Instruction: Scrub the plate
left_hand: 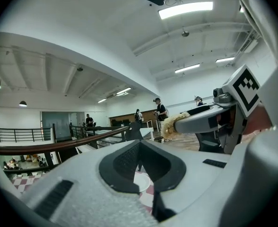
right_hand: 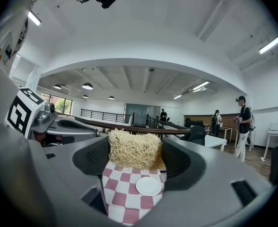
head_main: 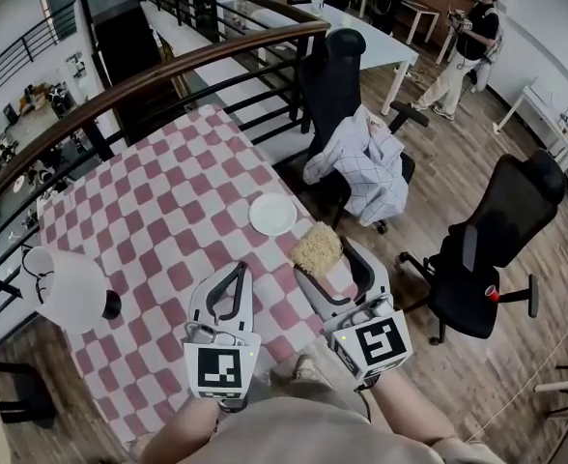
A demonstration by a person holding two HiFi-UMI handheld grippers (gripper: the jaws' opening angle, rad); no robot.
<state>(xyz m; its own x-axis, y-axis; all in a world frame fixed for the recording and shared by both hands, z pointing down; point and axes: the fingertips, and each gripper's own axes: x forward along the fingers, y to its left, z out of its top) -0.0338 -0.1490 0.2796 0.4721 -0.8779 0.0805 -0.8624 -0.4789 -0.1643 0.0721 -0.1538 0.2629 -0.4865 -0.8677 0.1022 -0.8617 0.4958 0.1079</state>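
A small white plate (head_main: 272,214) lies on the red-and-white checked tablecloth (head_main: 168,220), near the table's right edge. My right gripper (head_main: 323,257) is shut on a straw-coloured scrubber (head_main: 317,247), held in the air just short of the plate. In the right gripper view the scrubber (right_hand: 133,149) fills the gap between the jaws of the right gripper (right_hand: 134,157), and the plate (right_hand: 149,186) shows below it. My left gripper (head_main: 236,271) hovers beside it to the left, shut and empty. Past the tips of the left gripper (left_hand: 141,162) a sliver of the plate (left_hand: 141,182) shows.
A white globe lamp (head_main: 67,288) stands at the table's left edge. A curved wooden railing (head_main: 168,75) runs behind the table. An office chair draped with checked fabric (head_main: 361,162) and a second black chair (head_main: 497,230) stand to the right. A person (head_main: 468,46) stands far back.
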